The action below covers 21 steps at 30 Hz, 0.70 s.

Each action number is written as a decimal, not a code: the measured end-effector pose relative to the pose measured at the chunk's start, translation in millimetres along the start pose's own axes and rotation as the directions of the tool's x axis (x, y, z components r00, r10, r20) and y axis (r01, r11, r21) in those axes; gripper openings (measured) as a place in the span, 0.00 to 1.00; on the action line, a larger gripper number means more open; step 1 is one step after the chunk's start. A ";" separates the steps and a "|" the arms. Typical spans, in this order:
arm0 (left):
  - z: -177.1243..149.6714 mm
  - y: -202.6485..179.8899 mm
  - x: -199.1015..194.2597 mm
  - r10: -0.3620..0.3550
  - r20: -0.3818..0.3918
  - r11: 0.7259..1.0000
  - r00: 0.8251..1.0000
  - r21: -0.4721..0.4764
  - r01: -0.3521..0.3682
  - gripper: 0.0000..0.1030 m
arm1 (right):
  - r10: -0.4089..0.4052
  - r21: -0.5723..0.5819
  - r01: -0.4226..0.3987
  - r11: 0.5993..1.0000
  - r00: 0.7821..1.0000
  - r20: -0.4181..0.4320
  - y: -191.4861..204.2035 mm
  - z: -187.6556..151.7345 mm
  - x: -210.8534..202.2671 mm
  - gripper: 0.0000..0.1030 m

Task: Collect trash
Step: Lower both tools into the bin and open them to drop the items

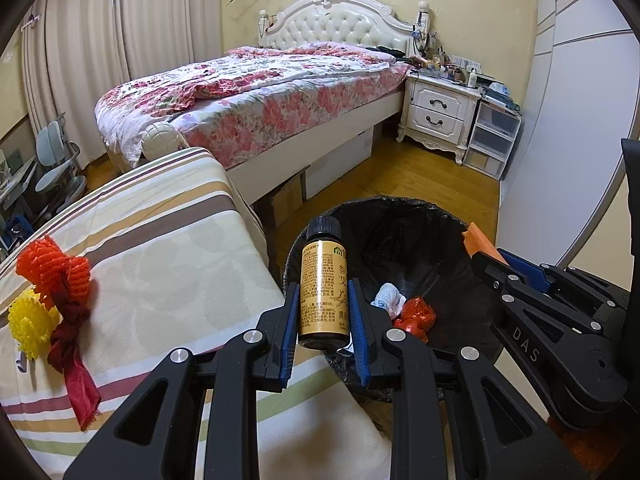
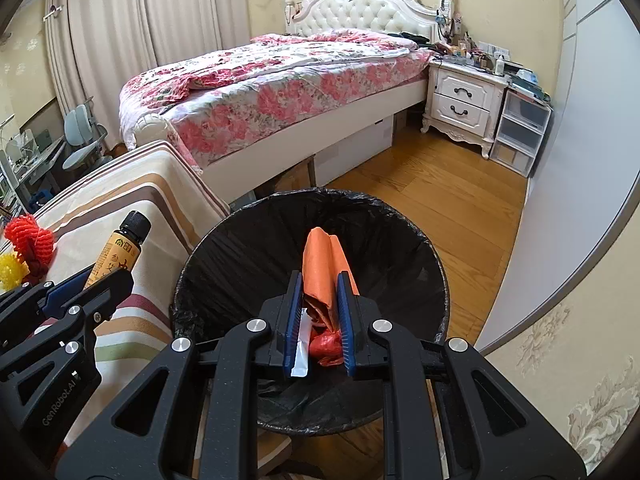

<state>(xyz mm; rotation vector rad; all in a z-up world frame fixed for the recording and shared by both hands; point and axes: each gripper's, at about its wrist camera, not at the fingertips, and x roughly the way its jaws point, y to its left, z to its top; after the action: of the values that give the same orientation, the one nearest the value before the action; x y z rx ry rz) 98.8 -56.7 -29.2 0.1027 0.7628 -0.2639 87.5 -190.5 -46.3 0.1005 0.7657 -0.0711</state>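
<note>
Left gripper: the left gripper (image 1: 323,316) is clamped on a small brown bottle (image 1: 323,284), cap forward, held over the near rim of the bin (image 1: 400,204).
Right gripper: the right gripper (image 2: 319,316) grips a folded orange wrapper (image 2: 325,268) right above the bin's opening.
Already binned: a white paper wad (image 1: 390,298) and a red crumpled wrapper (image 1: 416,316) lie on the black liner.
Still to do: by my reading, both held pieces have yet to be dropped; on the striped bench (image 1: 168,248) a red net (image 1: 52,266), a yellow net (image 1: 30,320) and a dark red ribbon (image 1: 74,356) remain, so the job looks roughly half done.
Hard to make out: the bottle's label print is unreadable; the bin's base is hidden behind the grippers; whether the bottle is empty cannot be told; the white strip (image 2: 301,344) beside the right gripper's left pad is unclear.
</note>
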 end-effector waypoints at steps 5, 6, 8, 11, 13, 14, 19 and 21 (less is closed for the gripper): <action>5.4 -4.9 9.1 0.004 -0.005 1.000 1.000 0.011 -0.004 0.24 | -0.002 0.010 0.002 1.000 1.000 -0.003 -3.6 1.8 5.8 0.17; 6.4 -6.5 10.7 0.004 -0.006 1.000 1.000 0.014 -0.004 0.24 | -0.001 0.011 0.001 1.000 1.000 -0.004 -4.1 2.2 7.2 0.17; 8.1 -9.2 13.4 0.007 -0.005 1.000 1.000 0.021 -0.007 0.24 | -0.001 0.014 0.001 1.000 1.000 -0.006 -5.2 3.2 10.0 0.17; 10.3 -11.5 18.3 0.014 -0.005 1.000 1.000 0.028 -0.014 0.24 | -0.003 0.018 0.003 1.000 1.000 -0.009 -5.7 5.1 14.6 0.17; 11.6 -12.8 22.1 0.017 -0.011 0.999 1.000 0.030 -0.016 0.24 | -0.005 0.023 0.005 1.000 1.000 -0.013 -7.8 7.0 18.8 0.17; 12.4 -13.2 24.4 0.018 -0.015 0.999 1.000 0.031 -0.018 0.24 | -0.006 0.025 0.007 1.000 1.000 -0.015 -8.5 7.7 20.5 0.17; 11.2 -15.1 32.3 0.023 -0.038 0.999 0.999 0.033 -0.022 0.24 | -0.017 0.035 0.017 0.999 1.000 -0.022 -13.5 8.6 26.2 0.18; 11.8 -14.1 34.4 0.023 -0.047 0.999 0.999 0.033 -0.021 0.35 | -0.019 0.039 0.020 0.999 1.000 -0.025 -15.2 8.3 29.1 0.19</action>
<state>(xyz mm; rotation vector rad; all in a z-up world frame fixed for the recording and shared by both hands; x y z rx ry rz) 126.6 -79.3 -44.5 0.1479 0.8040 -0.2538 112.6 -207.3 -61.5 0.1318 0.7904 -0.1033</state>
